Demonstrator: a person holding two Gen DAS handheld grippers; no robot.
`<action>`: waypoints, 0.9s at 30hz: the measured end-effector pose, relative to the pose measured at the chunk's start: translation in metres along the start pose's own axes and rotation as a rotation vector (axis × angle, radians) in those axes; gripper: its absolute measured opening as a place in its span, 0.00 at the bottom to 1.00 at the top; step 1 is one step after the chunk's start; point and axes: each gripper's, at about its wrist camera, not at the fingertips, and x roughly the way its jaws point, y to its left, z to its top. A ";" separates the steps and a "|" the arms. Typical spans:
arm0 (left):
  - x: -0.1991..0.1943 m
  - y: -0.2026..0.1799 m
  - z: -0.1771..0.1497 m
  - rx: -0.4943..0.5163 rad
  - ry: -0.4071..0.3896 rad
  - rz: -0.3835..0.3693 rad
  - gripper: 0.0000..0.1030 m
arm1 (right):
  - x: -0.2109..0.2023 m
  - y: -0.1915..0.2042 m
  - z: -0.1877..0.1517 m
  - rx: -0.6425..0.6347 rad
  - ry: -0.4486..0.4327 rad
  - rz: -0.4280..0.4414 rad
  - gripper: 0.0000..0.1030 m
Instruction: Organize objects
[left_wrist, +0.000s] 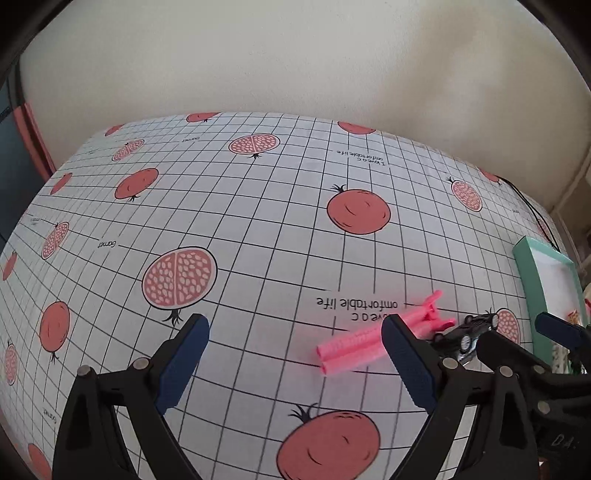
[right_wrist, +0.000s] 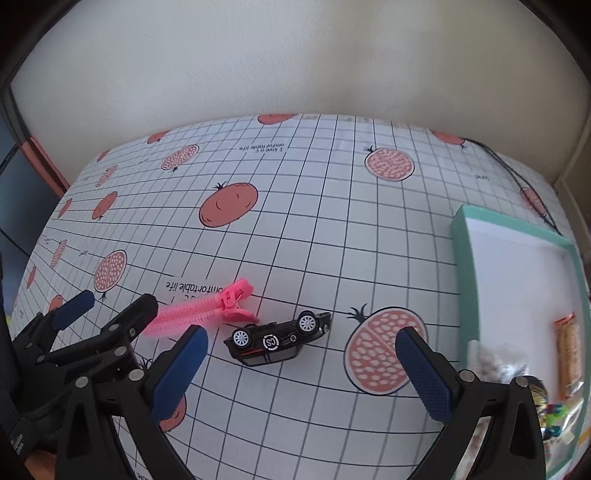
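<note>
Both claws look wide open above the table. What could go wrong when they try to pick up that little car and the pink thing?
The black toy car lies on its roof, wheels up, so it may rock or slide away as the right gripper closes. The pink zipper toy lies close beside it, and the left gripper hovers nearby, so the two grippers may bump or knock the wrong item. The teal box already holds things, so a dropped car could land on them.
</note>
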 end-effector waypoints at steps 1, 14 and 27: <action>0.002 0.003 0.000 -0.007 0.001 -0.007 0.91 | 0.004 0.001 0.000 0.004 0.006 0.003 1.00; 0.018 0.024 -0.001 -0.067 -0.008 -0.086 0.91 | 0.032 0.002 0.001 0.041 0.048 0.004 0.99; 0.014 -0.010 -0.001 0.049 -0.038 -0.155 0.91 | 0.030 -0.006 -0.001 -0.007 0.073 0.016 0.49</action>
